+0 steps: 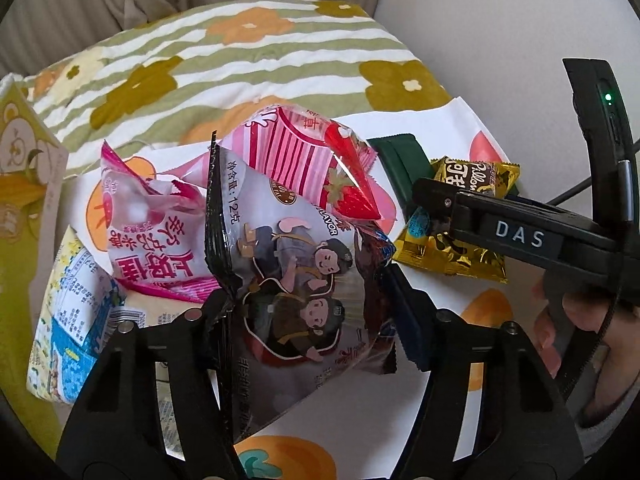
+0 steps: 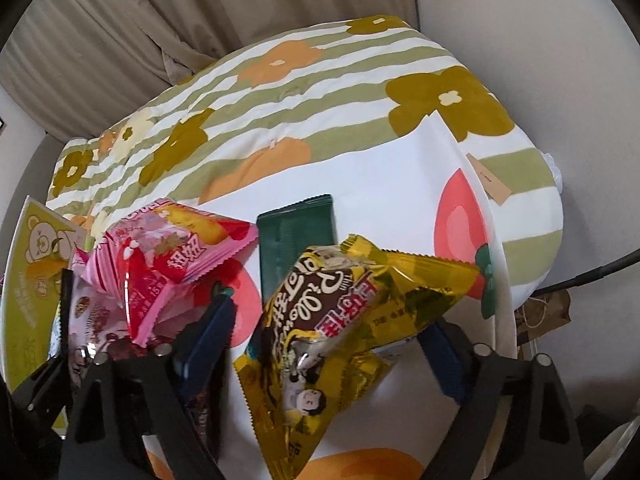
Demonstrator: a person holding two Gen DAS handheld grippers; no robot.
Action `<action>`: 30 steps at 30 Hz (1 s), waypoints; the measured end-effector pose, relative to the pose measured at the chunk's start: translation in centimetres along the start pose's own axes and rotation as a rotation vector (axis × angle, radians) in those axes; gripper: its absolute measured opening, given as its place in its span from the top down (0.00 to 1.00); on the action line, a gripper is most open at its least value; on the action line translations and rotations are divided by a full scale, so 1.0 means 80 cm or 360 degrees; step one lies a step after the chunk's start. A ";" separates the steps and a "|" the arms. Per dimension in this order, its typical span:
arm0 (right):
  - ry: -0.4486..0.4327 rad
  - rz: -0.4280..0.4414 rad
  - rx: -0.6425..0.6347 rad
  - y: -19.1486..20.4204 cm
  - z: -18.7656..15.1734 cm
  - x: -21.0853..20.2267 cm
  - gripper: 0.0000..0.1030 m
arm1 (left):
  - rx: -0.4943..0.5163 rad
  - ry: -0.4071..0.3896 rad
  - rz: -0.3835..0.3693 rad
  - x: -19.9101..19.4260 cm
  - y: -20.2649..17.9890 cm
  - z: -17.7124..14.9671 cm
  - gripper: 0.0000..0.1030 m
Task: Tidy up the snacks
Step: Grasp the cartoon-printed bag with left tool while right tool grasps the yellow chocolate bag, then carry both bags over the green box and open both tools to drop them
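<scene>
A grey-and-black snack packet (image 1: 304, 280) with cartoon figures stands between the fingers of my left gripper (image 1: 308, 308). Both pads press its sides, so it is shut on the packet. A gold chocolate packet (image 2: 344, 320) lies tilted between the fingers of my right gripper (image 2: 324, 344), which is open, the left pad standing clear of the wrapper. In the left wrist view one of the right gripper's fingers (image 1: 436, 200) crosses that gold packet (image 1: 452, 256). Pink strawberry packets (image 1: 304, 152) (image 2: 168, 264) are piled behind the grey one.
A dark green packet (image 2: 296, 240) lies flat on the white fruit-print cloth (image 2: 380, 184). A blue-and-white packet (image 1: 72, 320) and a yellow-green bear box (image 1: 16, 200) are at the left. The floral quilt (image 1: 240, 52) lies behind, and a hand (image 1: 568, 320) holds the right gripper.
</scene>
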State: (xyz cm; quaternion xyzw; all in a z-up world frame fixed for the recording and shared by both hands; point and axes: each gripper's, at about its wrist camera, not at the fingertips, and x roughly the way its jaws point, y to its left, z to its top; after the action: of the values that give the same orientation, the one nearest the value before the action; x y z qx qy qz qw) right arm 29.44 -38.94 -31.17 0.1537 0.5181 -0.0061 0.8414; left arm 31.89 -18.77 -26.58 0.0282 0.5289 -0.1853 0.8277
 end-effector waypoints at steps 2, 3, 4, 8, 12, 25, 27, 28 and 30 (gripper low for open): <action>-0.0011 -0.0016 0.0000 -0.001 -0.001 -0.001 0.26 | 0.0019 -0.0002 0.0006 -0.003 -0.001 -0.003 0.41; -0.0015 -0.0025 -0.0002 -0.002 -0.002 -0.002 0.28 | 0.0027 -0.0004 0.0007 -0.005 -0.002 -0.004 0.41; -0.0019 -0.0030 -0.0002 -0.003 -0.002 -0.002 0.32 | 0.0035 -0.0004 0.0008 -0.006 -0.004 -0.005 0.41; -0.0049 -0.0043 -0.0008 -0.007 -0.005 -0.006 0.41 | 0.0049 -0.0012 0.0011 -0.014 -0.006 -0.009 0.41; -0.0069 -0.0039 0.0001 -0.010 -0.008 -0.015 0.45 | 0.0057 -0.0028 0.0005 -0.025 -0.008 -0.014 0.41; -0.0202 0.0012 -0.0148 0.017 -0.018 -0.100 0.47 | 0.0001 -0.0169 0.0037 -0.112 -0.005 -0.018 0.42; -0.0242 0.0034 -0.0211 0.030 -0.016 -0.121 0.47 | -0.0020 -0.0214 0.0073 -0.138 0.002 -0.017 0.42; -0.0263 0.0042 -0.0242 0.037 -0.016 -0.131 0.47 | -0.0034 -0.0236 0.0080 -0.149 0.007 -0.017 0.42; -0.0306 0.0073 -0.0304 0.052 -0.014 -0.152 0.47 | -0.0074 -0.0284 0.0090 -0.174 0.019 -0.015 0.42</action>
State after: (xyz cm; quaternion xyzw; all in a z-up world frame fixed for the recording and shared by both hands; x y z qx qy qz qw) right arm 23.52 -36.48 -20.00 0.0836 0.4296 0.0478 0.8979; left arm 26.18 -13.17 -14.97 0.0073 0.4562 -0.1513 0.8769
